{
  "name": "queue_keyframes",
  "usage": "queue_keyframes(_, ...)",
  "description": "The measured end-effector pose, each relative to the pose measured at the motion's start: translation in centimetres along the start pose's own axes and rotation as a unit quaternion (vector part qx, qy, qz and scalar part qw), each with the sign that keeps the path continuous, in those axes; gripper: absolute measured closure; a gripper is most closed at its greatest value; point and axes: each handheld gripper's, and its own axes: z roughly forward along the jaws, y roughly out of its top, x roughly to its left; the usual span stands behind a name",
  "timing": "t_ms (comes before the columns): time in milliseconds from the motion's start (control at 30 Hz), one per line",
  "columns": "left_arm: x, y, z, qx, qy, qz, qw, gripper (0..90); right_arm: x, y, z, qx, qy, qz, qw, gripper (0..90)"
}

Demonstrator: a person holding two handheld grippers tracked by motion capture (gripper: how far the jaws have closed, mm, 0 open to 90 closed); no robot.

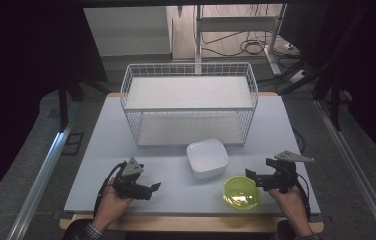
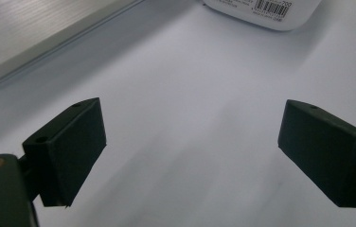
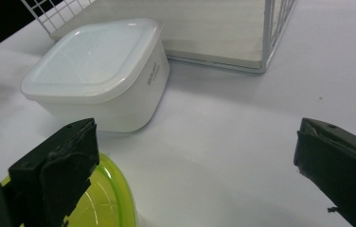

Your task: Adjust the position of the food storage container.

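My right gripper hangs wide and empty just beside the green bowl at the table's near edge, I judge to take its rim. My left gripper waits as wide over bare table. Beyond sit the upturned white tub and the wire rack, where these likely belong.

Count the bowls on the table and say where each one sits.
2. A white bowl sits mid-table, just in front of the wire rack. A green bowl sits nearer the front edge, beside the right gripper. None seem hidden.
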Motion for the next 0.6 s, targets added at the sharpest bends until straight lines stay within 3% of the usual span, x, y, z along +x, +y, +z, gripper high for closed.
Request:
queue_keyframes(167, 0.0, 0.2, -0.3, -0.02, -0.015, -0.006, 0.9997, 8.4, 0.1, 0.1, -0.1, 0.01, 0.014, 0.005, 0.9998, 0.7)
queue_keyframes(300, -0.3, 0.2, -0.1, -0.018, -0.016, -0.001, 0.9997, 7.7, 0.5, 0.3, -0.2, 0.019, 0.021, -0.001, 0.9996, 4.5)
queue_keyframes(467, -0.4, 0.3, 0.1, -0.012, -0.019, 0.003, 0.9997, 7.5, 1.2, 0.4, -0.3, 0.03, 0.016, -0.018, 0.9993, 14.3)
queue_keyframes(600, -0.4, 0.2, 0.1, -0.009, -0.021, 0.006, 0.9997, 7.5, 2.1, 0.8, -0.9, 0.025, 0.015, -0.043, 0.9986, 27.7)
